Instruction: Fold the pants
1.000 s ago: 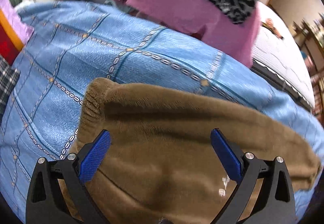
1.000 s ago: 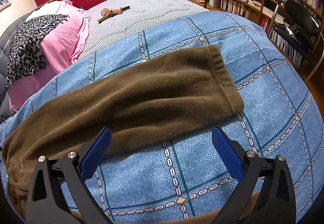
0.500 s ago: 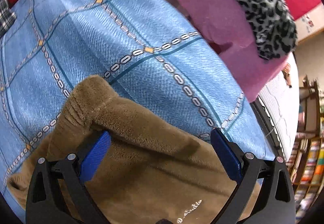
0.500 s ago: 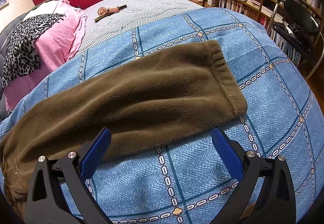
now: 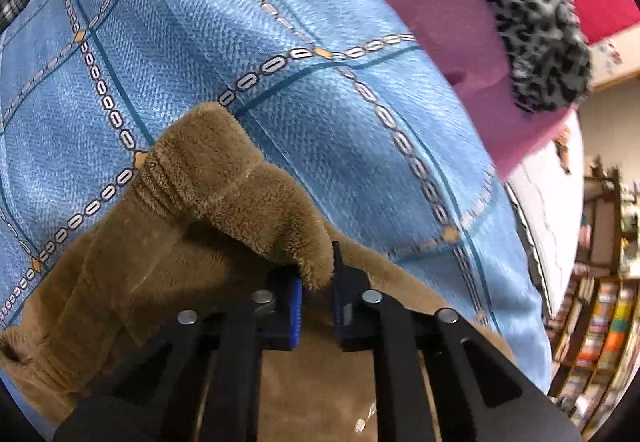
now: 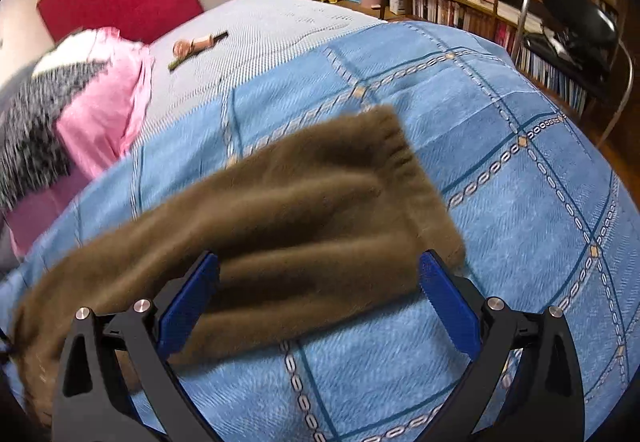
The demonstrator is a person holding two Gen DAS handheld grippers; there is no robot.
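Progress: the fold is looking barely begun; the brown fleece pants (image 6: 280,226) are lying stretched out long across the blue checked bedspread (image 6: 540,210), with one cuffed leg end flat and reaching toward the far side.
Done: one grip is being held at the near end of the garment, where the fabric is bunching up off the bed.
Left: the lengthwise and crosswise folds are, by my judgement, still waiting, since no layer is lying neatly over another.
Left gripper (image 5: 318,300): its jaws are pinching a raised ridge of pants fabric near the ribbed band, the tuft poking up between them.
Right gripper (image 6: 318,298): its jaws are standing wide apart, holding nothing.
Pants versus right jaws: the leg's near edge is lying between and just beyond the blue pads; whether they are touching it, I cannot tell.
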